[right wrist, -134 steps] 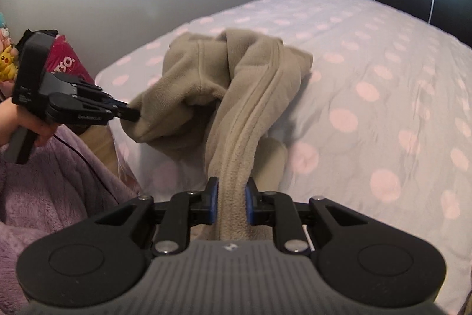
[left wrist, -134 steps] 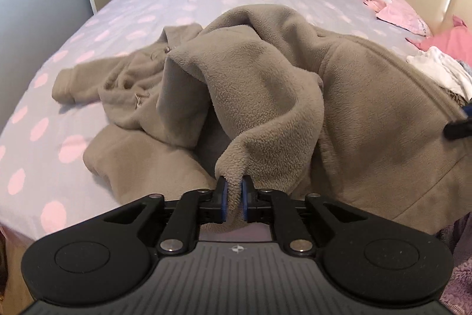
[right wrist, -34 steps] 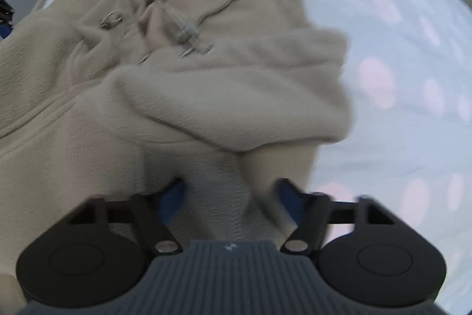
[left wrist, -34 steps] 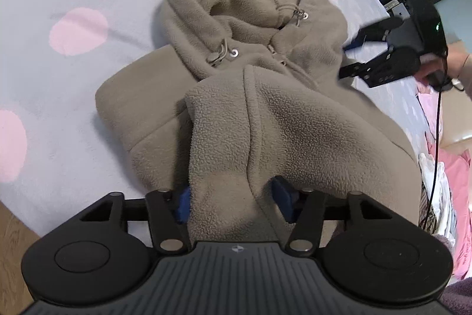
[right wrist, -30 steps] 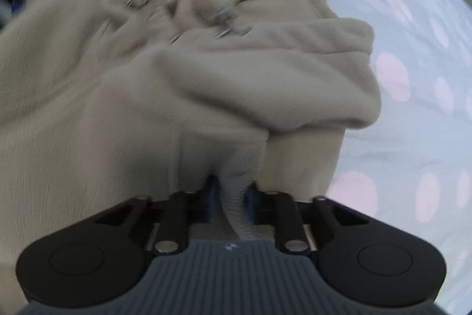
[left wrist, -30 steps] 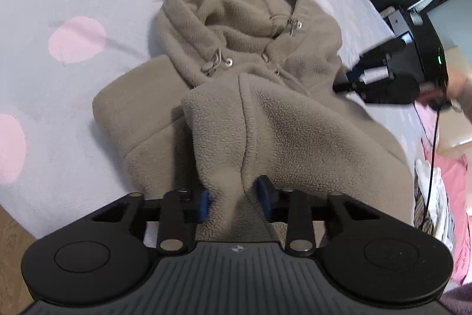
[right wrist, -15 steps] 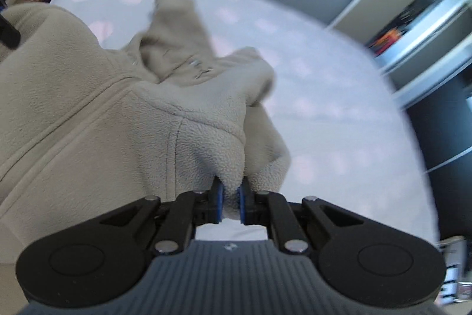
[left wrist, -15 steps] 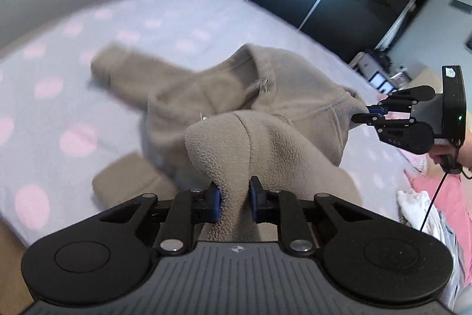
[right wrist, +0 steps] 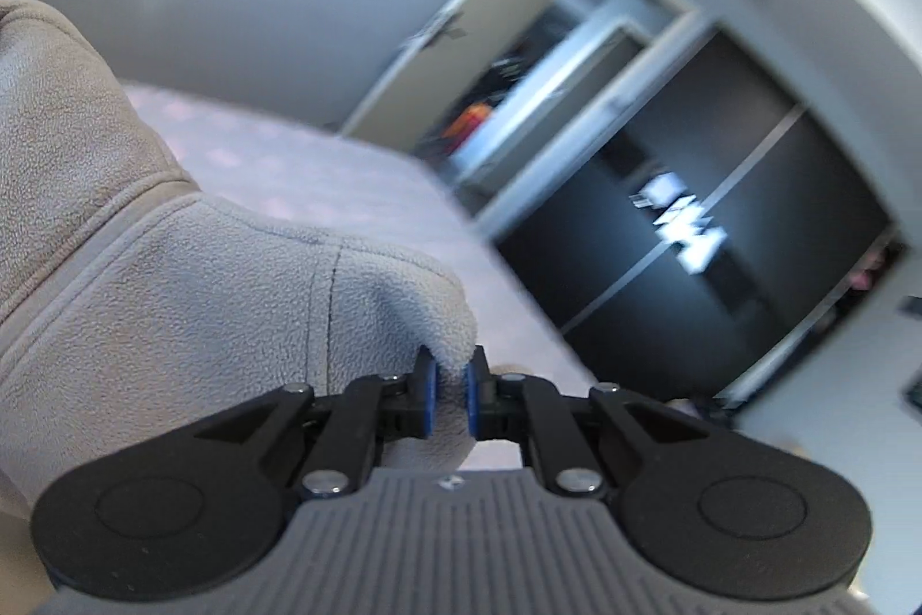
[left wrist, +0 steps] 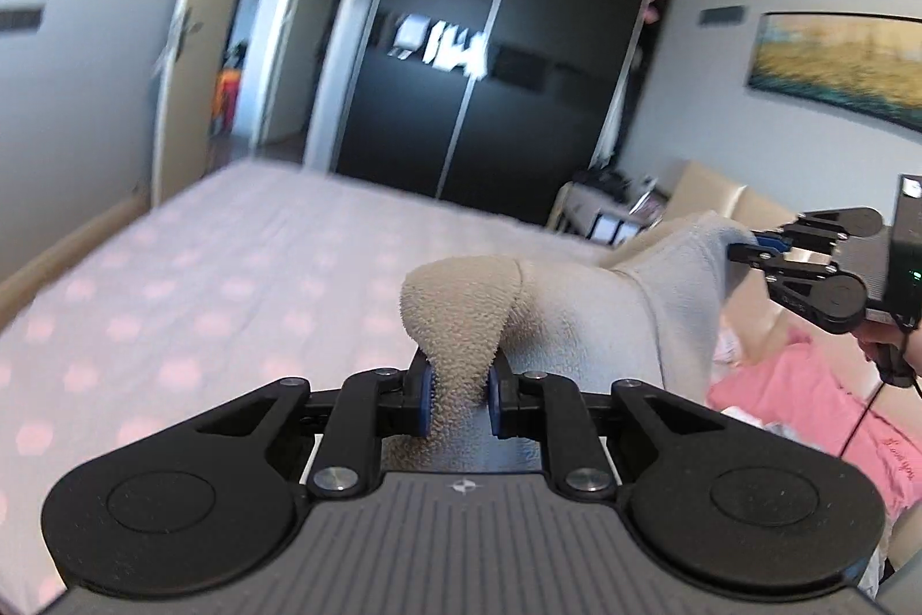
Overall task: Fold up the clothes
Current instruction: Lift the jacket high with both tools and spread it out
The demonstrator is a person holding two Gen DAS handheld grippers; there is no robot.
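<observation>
A beige fleece hoodie point(left wrist: 582, 321) hangs in the air between both grippers, lifted off the bed. My left gripper point(left wrist: 459, 399) is shut on one bunched edge of the hoodie. My right gripper point(right wrist: 449, 399) is shut on another edge of the hoodie point(right wrist: 173, 280); it also shows in the left wrist view point(left wrist: 743, 251) at the far right, clamping the fleece. Most of the garment hangs below both views and is hidden.
The bed point(left wrist: 201, 280) with a lilac cover and pink dots lies below and ahead. Pink clothes point(left wrist: 807, 419) lie at the right by a beige headboard point(left wrist: 743, 211). A black wardrobe point(left wrist: 490, 61) and an open doorway point(left wrist: 276, 56) stand behind the bed.
Both grippers have risen and tilted up with the hoodie, lifting it off the bed. Earlier they had opened over the garment, then shut on its edges.
</observation>
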